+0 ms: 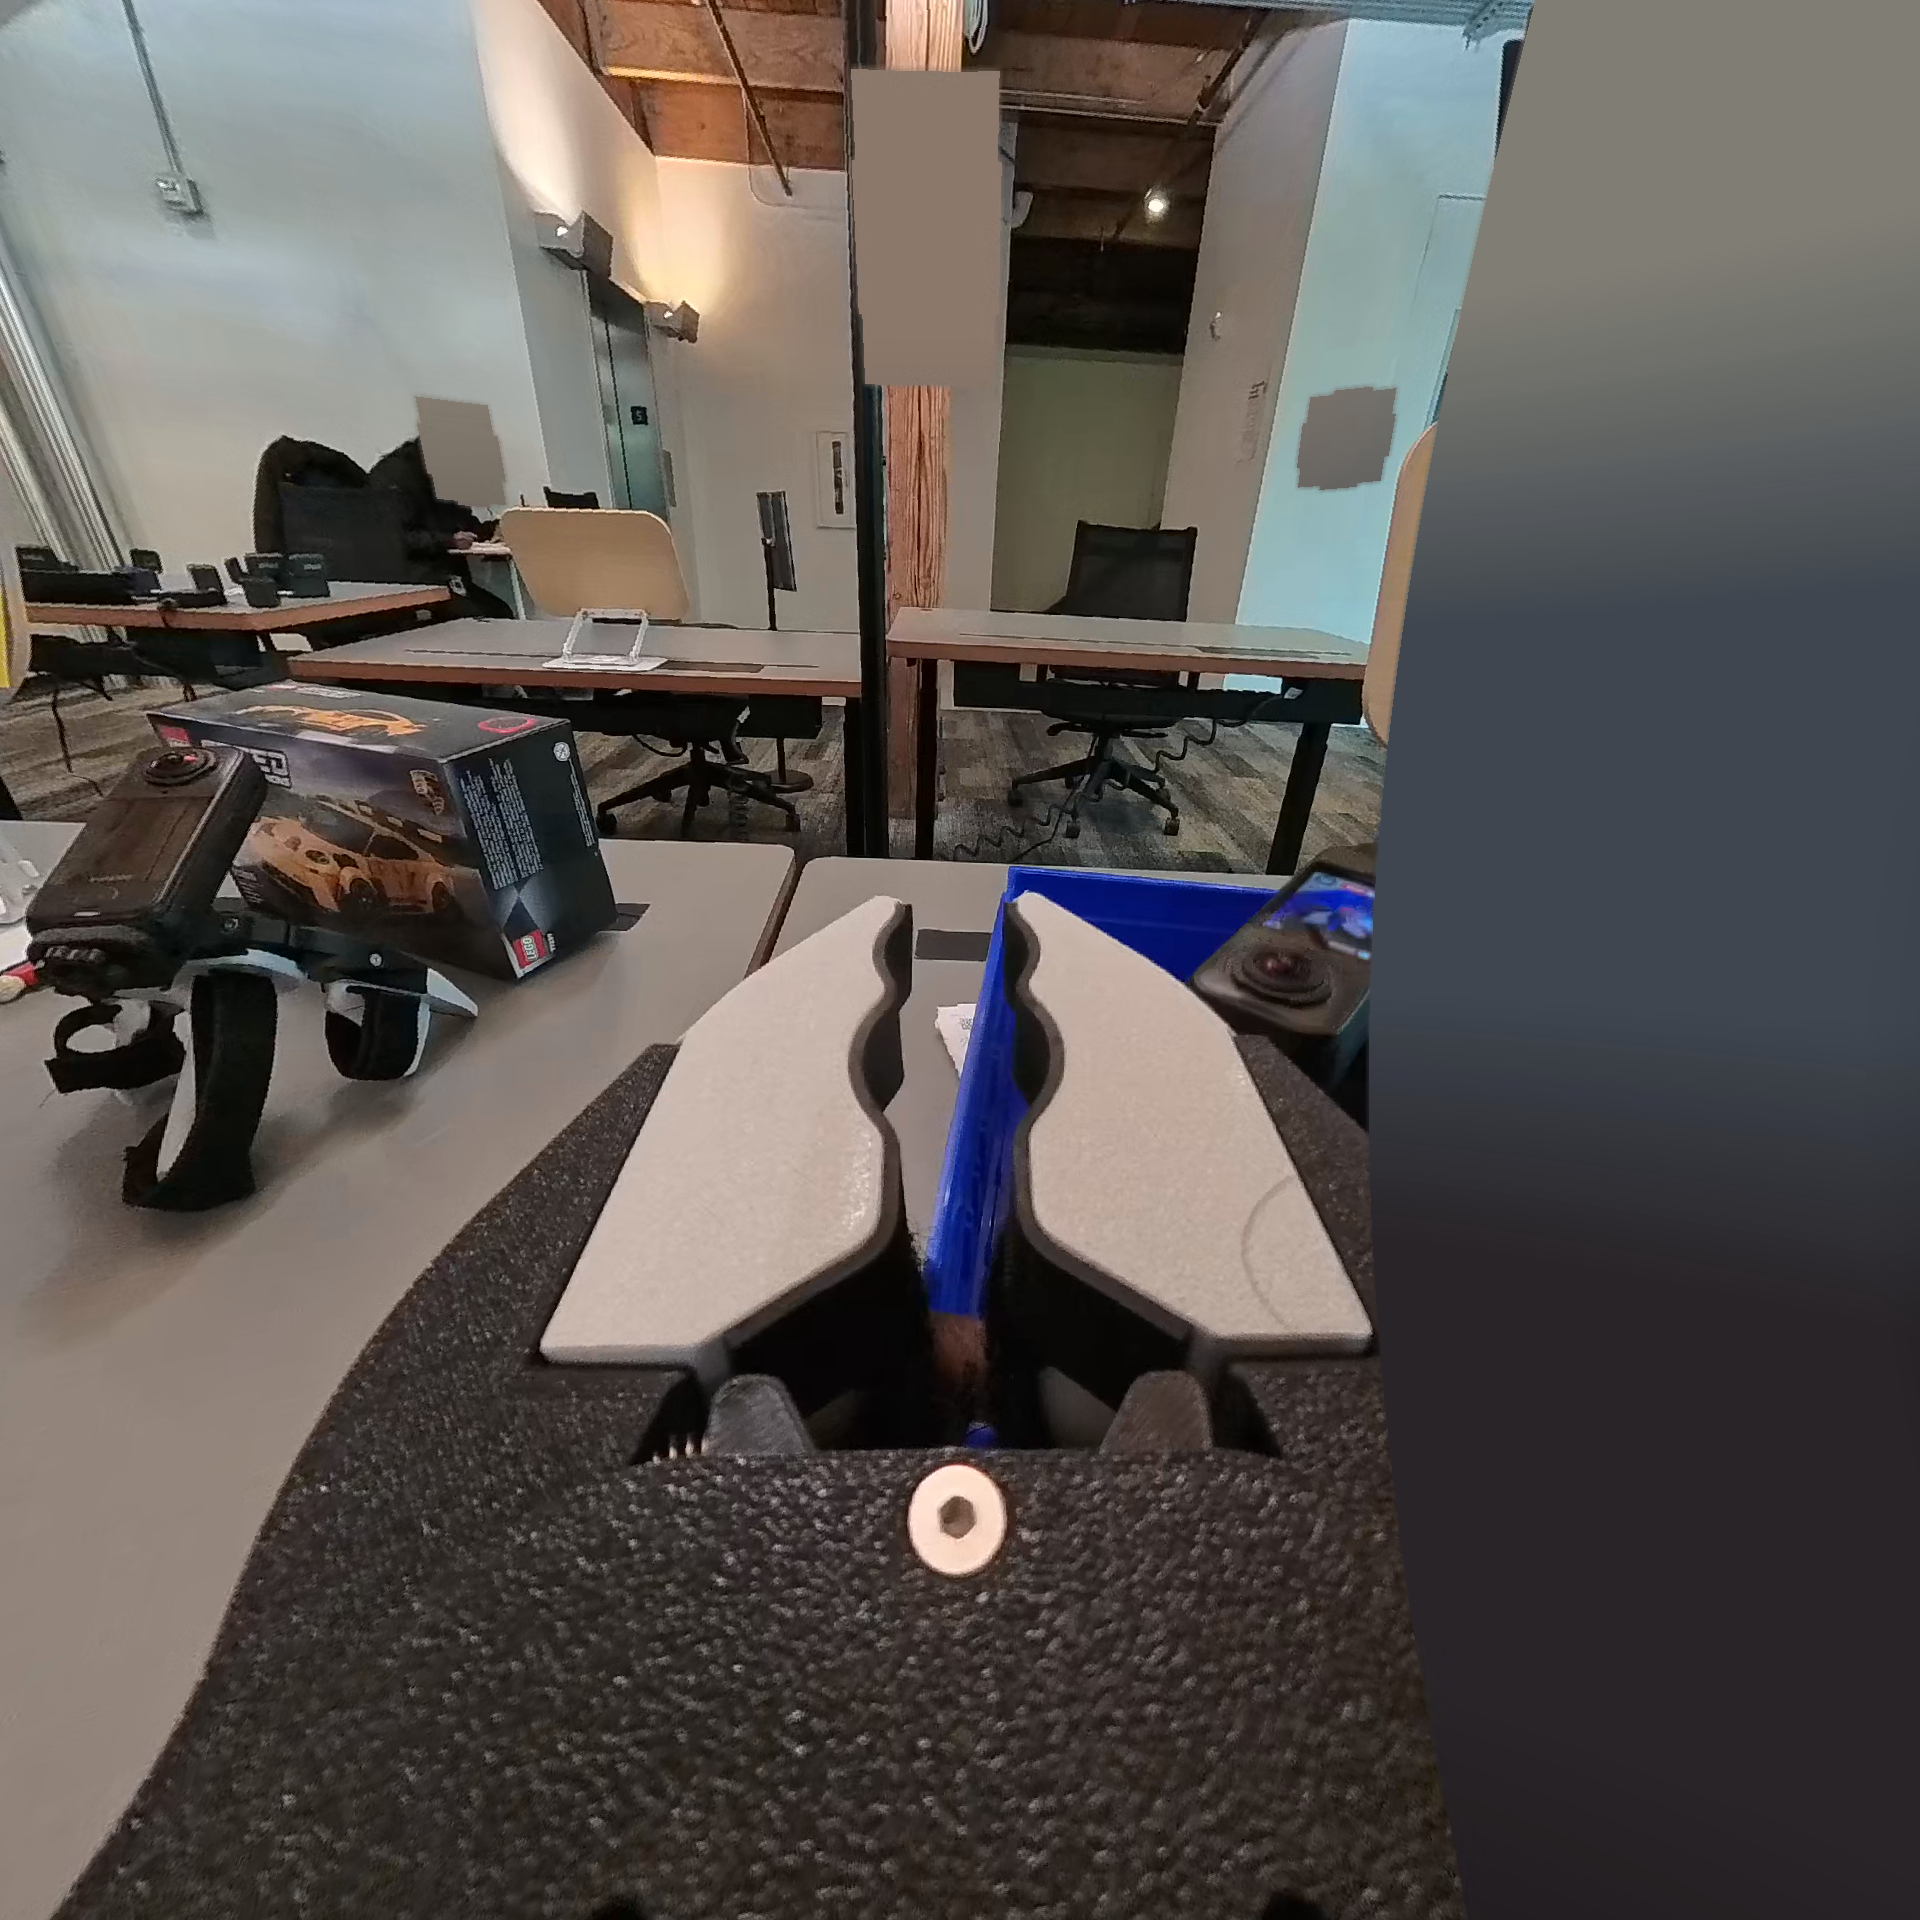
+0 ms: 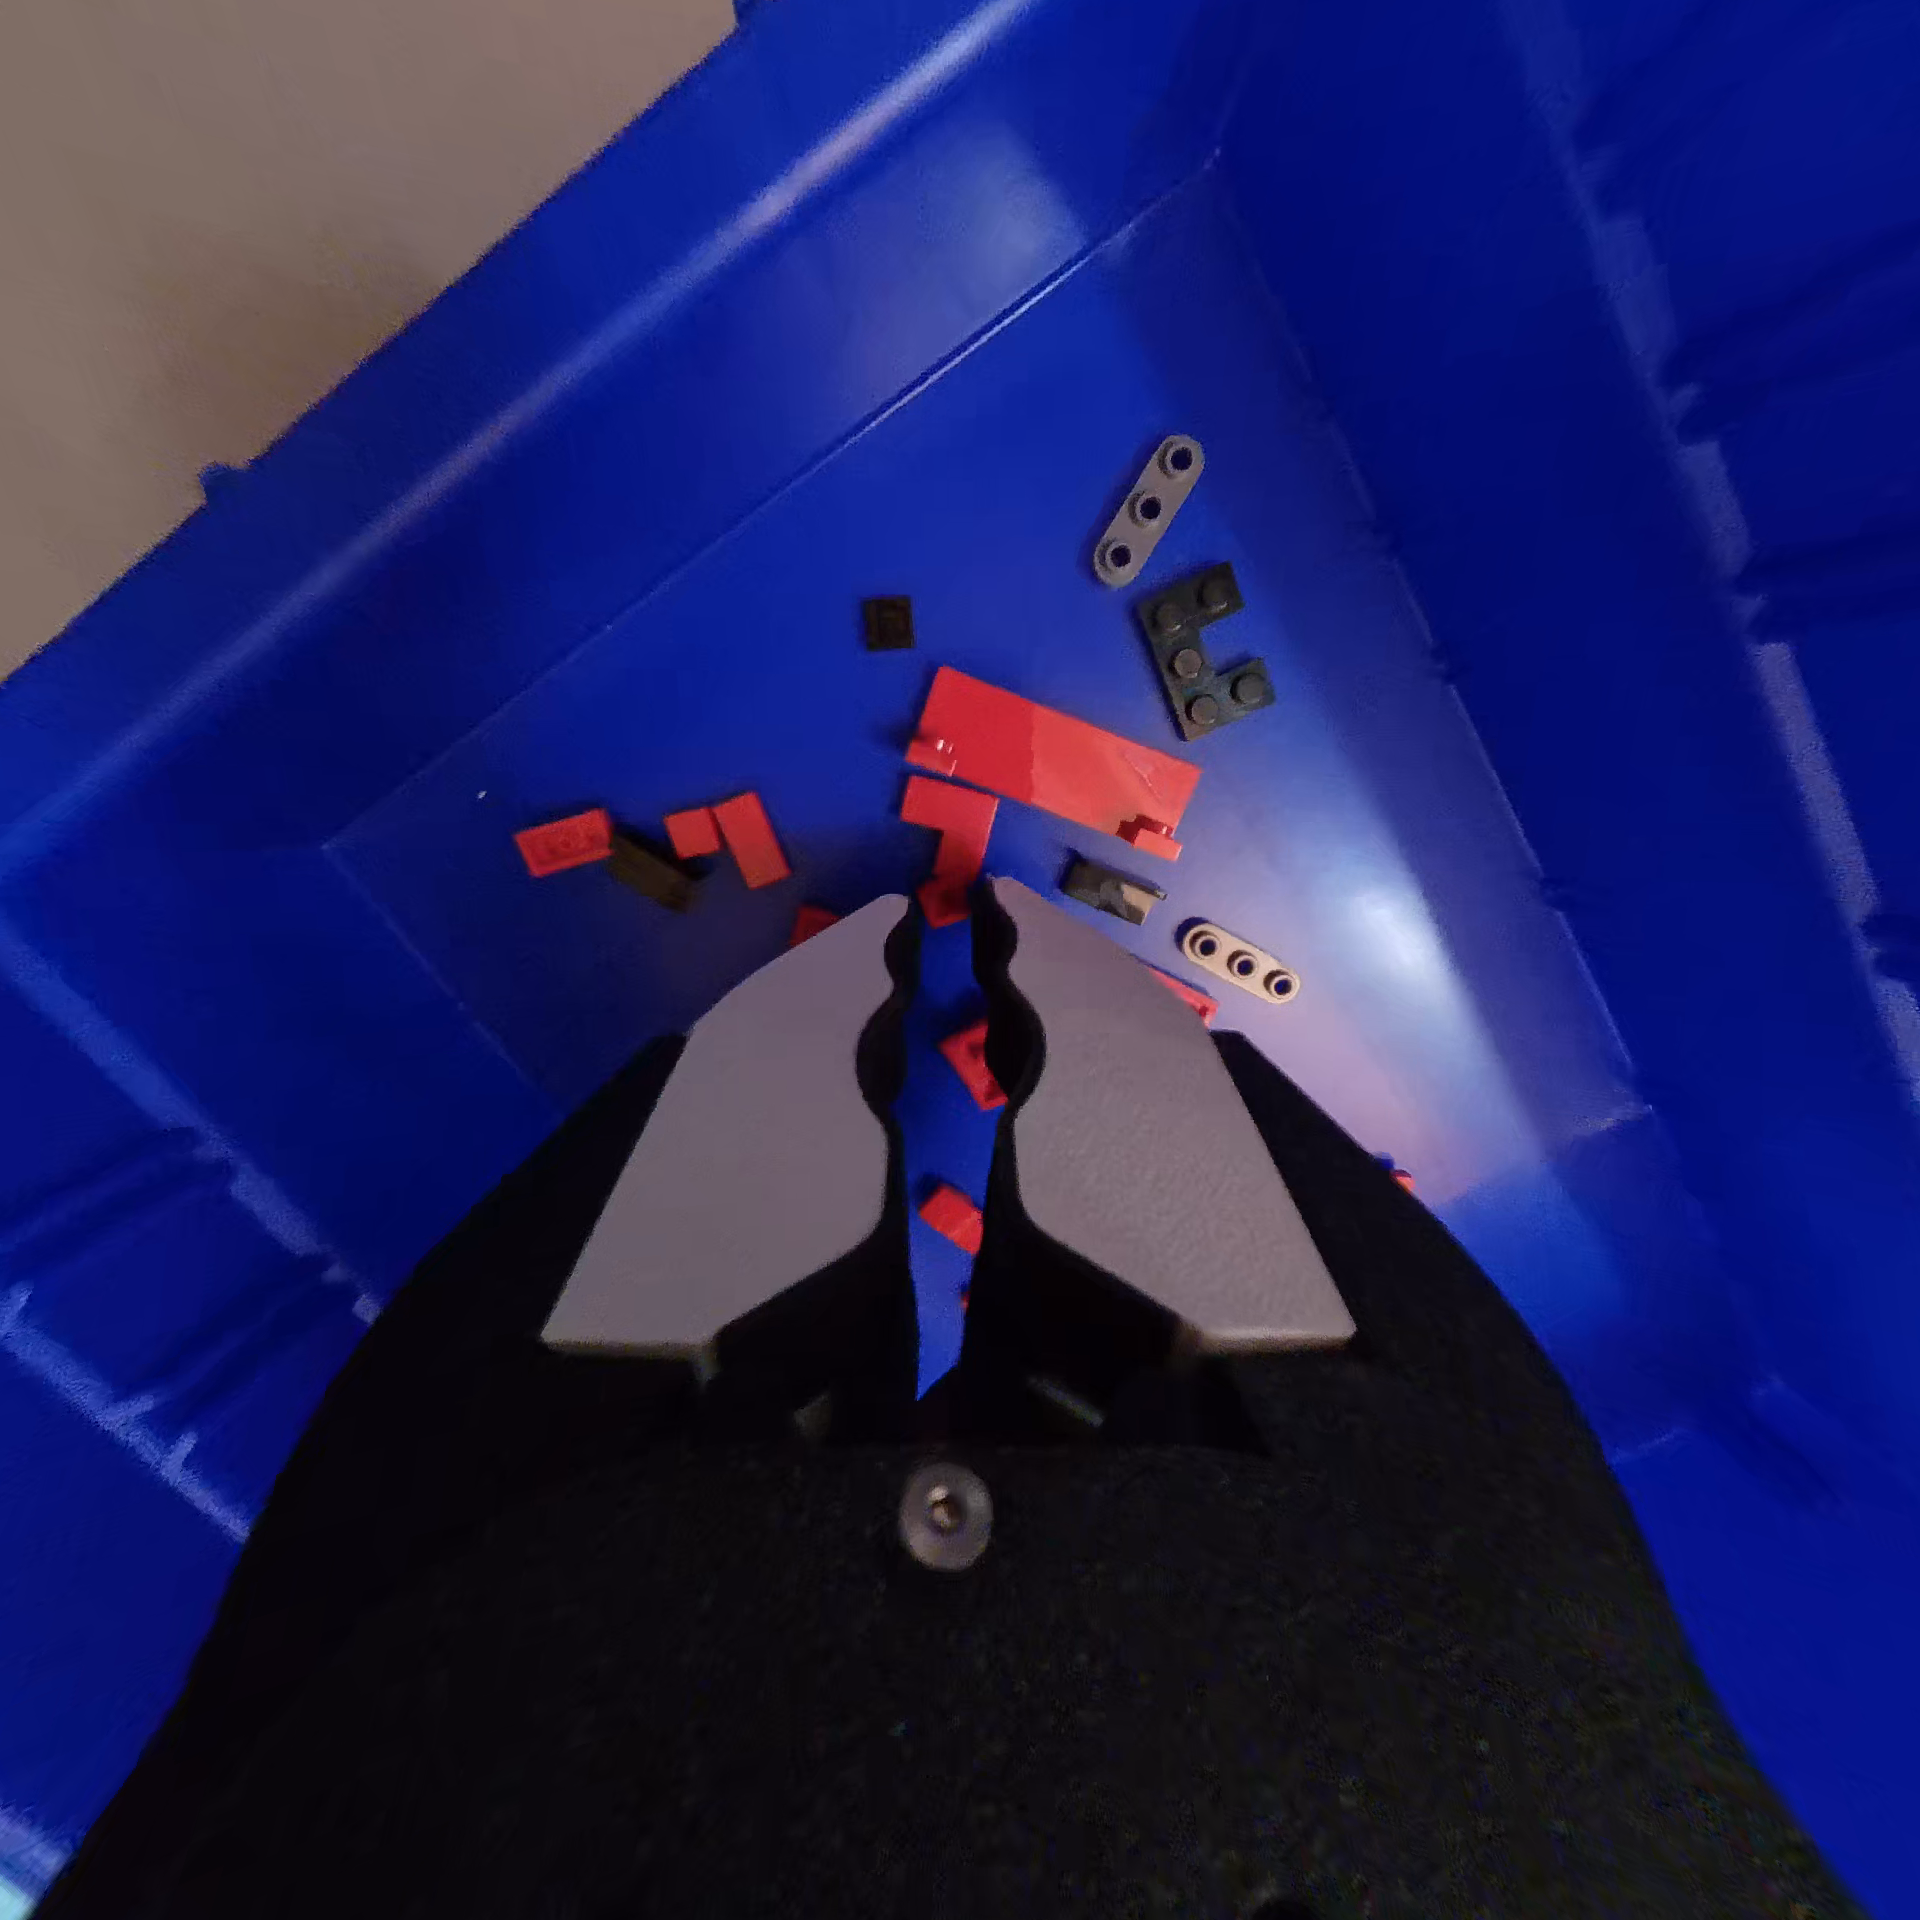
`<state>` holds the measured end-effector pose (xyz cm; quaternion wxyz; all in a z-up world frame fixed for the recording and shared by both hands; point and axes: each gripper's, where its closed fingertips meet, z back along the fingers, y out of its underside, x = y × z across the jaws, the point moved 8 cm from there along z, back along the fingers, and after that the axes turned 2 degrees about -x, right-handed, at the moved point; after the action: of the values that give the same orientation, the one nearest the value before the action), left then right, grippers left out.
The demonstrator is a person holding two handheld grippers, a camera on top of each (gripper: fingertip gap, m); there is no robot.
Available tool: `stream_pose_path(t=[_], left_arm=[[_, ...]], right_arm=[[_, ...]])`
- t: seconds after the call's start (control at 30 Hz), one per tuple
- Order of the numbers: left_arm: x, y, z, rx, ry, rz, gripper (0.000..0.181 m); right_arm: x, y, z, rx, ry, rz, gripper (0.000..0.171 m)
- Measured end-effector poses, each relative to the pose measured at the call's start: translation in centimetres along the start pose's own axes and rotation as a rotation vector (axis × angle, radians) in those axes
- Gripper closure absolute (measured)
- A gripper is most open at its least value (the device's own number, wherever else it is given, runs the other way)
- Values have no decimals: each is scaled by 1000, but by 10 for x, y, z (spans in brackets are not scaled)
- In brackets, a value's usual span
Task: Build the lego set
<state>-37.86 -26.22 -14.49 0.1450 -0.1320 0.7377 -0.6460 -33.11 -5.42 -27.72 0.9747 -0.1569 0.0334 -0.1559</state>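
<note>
- Down in the blue bin (image 2: 727,436), right gripper (image 2: 948,891) points at loose pieces on the floor, mid-frame; jaws a narrow gap apart, nothing clamped.
- Small red piece (image 2: 951,831) lies right at the tips; whether it is touched, cannot tell.
- Red panel (image 2: 1049,748) sits just above it; black corner plate (image 2: 1205,665) and grey holed strip (image 2: 1148,509) upper right.
- Judgement: pieces light, rigid, glossy, likely to skid on smooth plastic. Best pinched across the short edges, not the flat faces.
- Left gripper (image 1: 958,935) hangs over the table (image 1: 312,1195), jaws apart, empty; bin wall shows between them.
- Lego box (image 1: 416,821) at left of frame, beside a strapped camera (image 1: 145,842).
</note>
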Motion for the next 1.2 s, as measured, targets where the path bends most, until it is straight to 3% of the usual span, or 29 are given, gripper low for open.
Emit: stream_pose_path(t=[0.13, 0.33, 0.43, 0.53, 0.67, 0.8, 0.97, 1.2], left_arm=[[0, 0, 0, -3, -2, 2, 166], [-2, -1, -1, -3, 4, -3, 166], [-5, -2, -2, -6, 27, -25, 165], [-24, -4, -6, -38, 166, -160, 160], [-75, -5, -19, -100, 439, -449, 147], [-115, -8, -28, -196, 538, -661, 147], [-154, -20, -21, -360, 726, -683, 158], [-200, -14, -33, -308, 824, -779, 166]], right_arm=[[-2, 0, 28, -269, -86, -117, 162], [-1, -2, 111, -1127, -465, -281, 162], [1, 3, 133, -1346, -535, -290, 163], [10, 2, 145, -1481, -609, -317, 163], [36, -9, 153, -1534, -757, -384, 163], [73, -13, 151, -1431, -842, -446, 163], [110, 4, 158, -1350, -777, -546, 163], [157, 25, 167, -1349, -720, -605, 163]])
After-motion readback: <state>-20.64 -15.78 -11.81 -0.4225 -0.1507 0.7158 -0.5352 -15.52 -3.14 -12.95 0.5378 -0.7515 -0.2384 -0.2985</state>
